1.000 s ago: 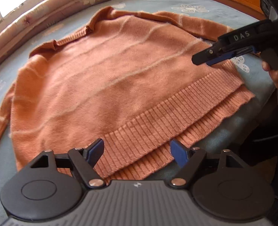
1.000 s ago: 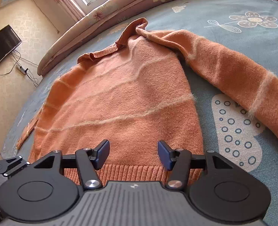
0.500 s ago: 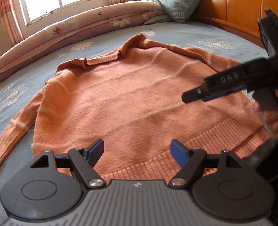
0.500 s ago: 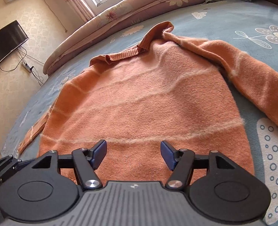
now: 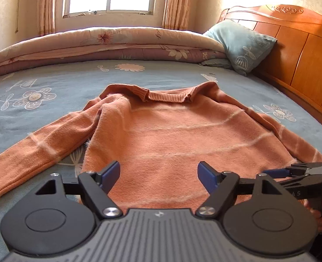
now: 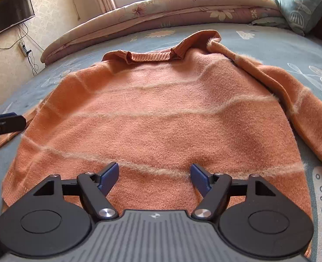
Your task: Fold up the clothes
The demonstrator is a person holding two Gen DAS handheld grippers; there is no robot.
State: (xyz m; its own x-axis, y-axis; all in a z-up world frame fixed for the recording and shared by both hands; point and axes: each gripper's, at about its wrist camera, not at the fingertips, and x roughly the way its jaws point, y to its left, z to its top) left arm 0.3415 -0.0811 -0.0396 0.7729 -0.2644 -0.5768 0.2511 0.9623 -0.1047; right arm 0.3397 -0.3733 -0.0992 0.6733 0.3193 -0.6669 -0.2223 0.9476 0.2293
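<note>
sweater (image 5: 182,139) lies flat on bed (image 5: 51,83), just ahead of both sets of fingers. left gripper (image 5: 158,175) spread and empty; right gripper (image 6: 154,175) just been opening, nothing between. likely pre-fold setup: next move probably calls for pinching a sleeve or side edge.

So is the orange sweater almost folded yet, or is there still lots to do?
Still lots. Done: the sweater lies spread flat on the bed, collar at the far end, both sleeves stretched out sideways. In hand: nothing. The left gripper and the right gripper hover open above the lower part, and the right one's jaws have just been opening with nothing between them. Left: fold in both sleeves, then the body.
</note>
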